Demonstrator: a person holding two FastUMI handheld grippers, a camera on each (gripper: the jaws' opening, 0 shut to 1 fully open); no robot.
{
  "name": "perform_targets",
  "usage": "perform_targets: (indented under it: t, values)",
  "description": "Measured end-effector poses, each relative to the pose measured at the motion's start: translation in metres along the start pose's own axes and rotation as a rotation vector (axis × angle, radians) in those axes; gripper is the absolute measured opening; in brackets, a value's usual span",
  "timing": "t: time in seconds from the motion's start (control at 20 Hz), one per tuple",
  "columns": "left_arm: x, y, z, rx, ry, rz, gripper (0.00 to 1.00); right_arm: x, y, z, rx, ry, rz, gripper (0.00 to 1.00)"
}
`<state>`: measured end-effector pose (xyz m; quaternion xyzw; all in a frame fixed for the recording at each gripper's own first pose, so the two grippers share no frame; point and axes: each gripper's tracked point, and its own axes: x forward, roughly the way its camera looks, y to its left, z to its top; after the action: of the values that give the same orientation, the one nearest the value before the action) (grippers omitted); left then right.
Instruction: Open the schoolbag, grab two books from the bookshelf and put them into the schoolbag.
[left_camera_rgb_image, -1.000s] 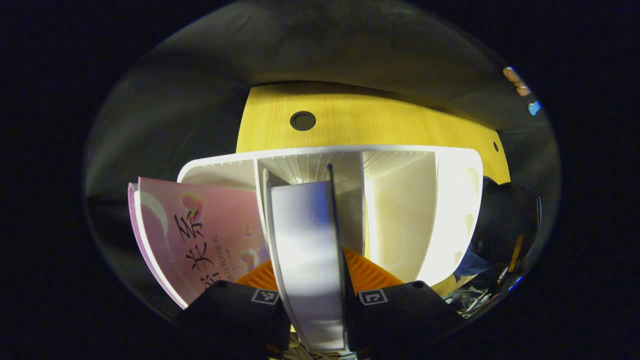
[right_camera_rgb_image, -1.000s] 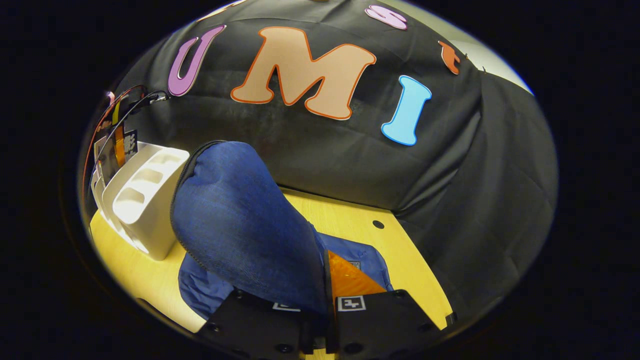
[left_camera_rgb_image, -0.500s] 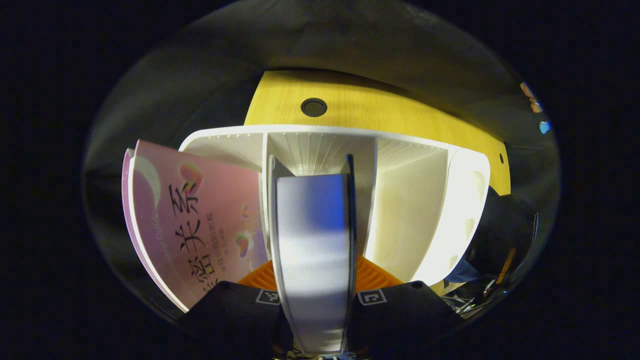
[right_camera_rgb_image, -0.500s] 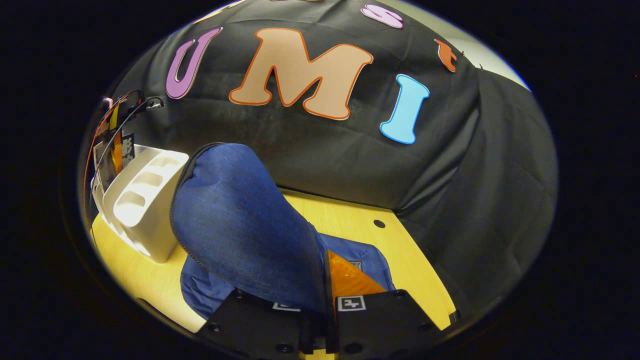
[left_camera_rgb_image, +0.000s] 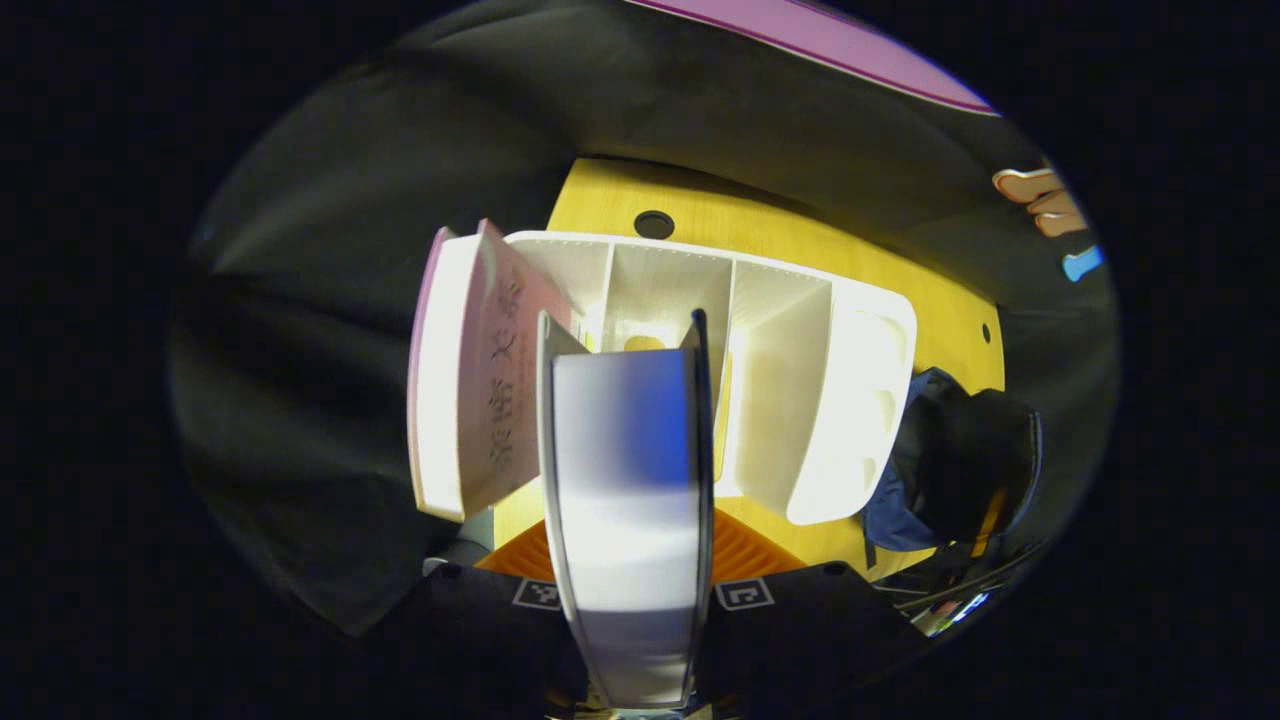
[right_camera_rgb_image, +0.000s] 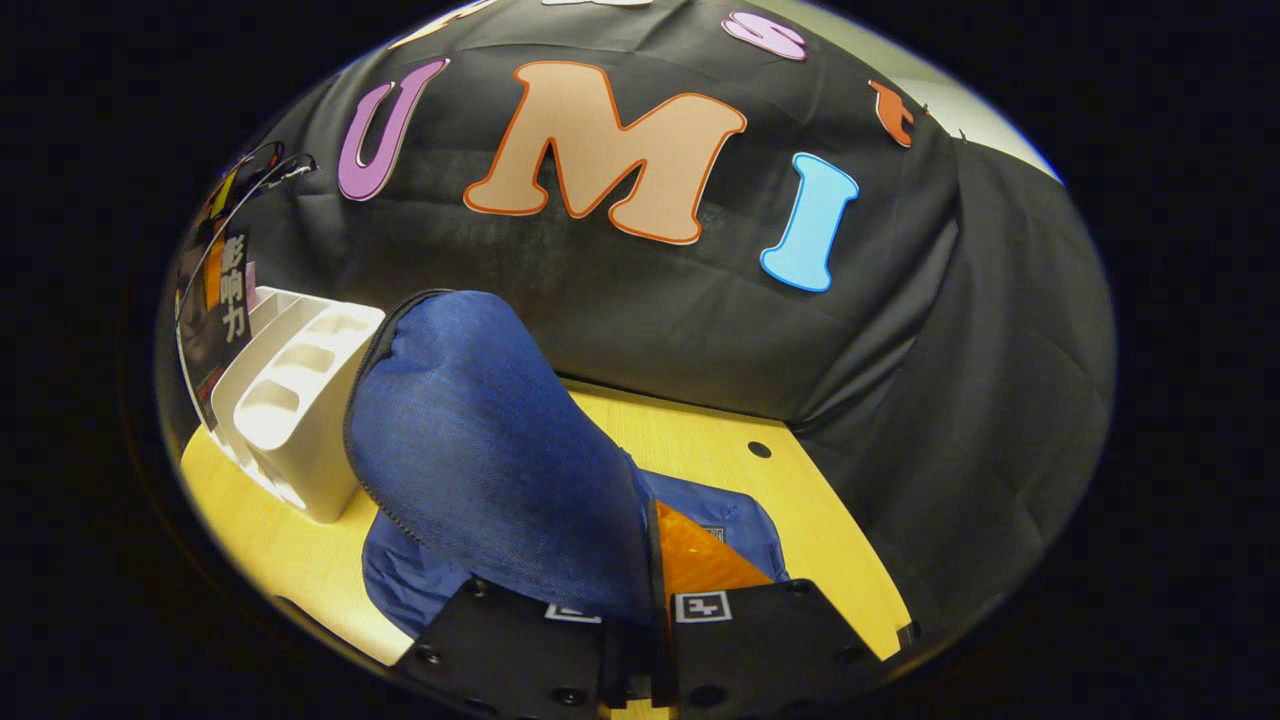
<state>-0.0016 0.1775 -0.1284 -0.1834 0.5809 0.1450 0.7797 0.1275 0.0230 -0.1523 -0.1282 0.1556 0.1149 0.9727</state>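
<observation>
1. The left tool (left_camera_rgb_image: 628, 600) is clamped on a book (left_camera_rgb_image: 625, 500), one finger on each cover. It grips the book by its edge, so the book stands upright between the fingers, which suits pulling it straight out of a narrow slot.

2. This book looks clear of the white bookshelf (left_camera_rgb_image: 850, 400), whose middle slot lies bare right behind it. I judge that this is one of the two books on its way to the bag.

3. A pink book (left_camera_rgb_image: 480, 390) leans in the end slot of the bookshelf, just beside the held one. It is probably the other book still to fetch.

4. The bookshelf stands on the yellow worktop (left_camera_rgb_image: 800, 235), toward its far edge, close to the black cloth wall.

5. The right tool (right_camera_rgb_image: 650, 640) is closed on the blue flap (right_camera_rgb_image: 470, 450) of the schoolbag (right_camera_rgb_image: 730, 520). It holds the flap lifted and folded back, and that keeps the mouth open for the book to go in.

6. The schoolbag lies flat on the worktop beside the bookshelf's end, near the worktop's front edge, so the carry from shelf to bag is short.

7. In the right gripper view the held book shows at the far end of the bookshelf, raised above it.
</observation>
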Motion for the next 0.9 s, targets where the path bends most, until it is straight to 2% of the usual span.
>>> perform_targets:
  t: [0.25,0.5,0.75,0.9]
  values:
    - [-0.061,0.0,-0.038,-0.004,-0.04,-0.009,0.39,-0.005,-0.001,-0.002,0.003,-0.002,0.01,0.11]
    - [-0.109,-0.018,-0.056,0.001,-0.136,-0.058,0.4,-0.012,-0.002,-0.004,0.033,-0.004,0.017,0.11]
    - [-0.134,-0.07,-0.065,0.036,-0.218,-0.173,0.39,-0.019,-0.005,-0.007,0.046,-0.003,0.025,0.11]
    - [-0.132,-0.124,-0.072,0.026,-0.222,-0.318,0.39,-0.021,-0.006,-0.006,0.053,0.0,0.035,0.11]
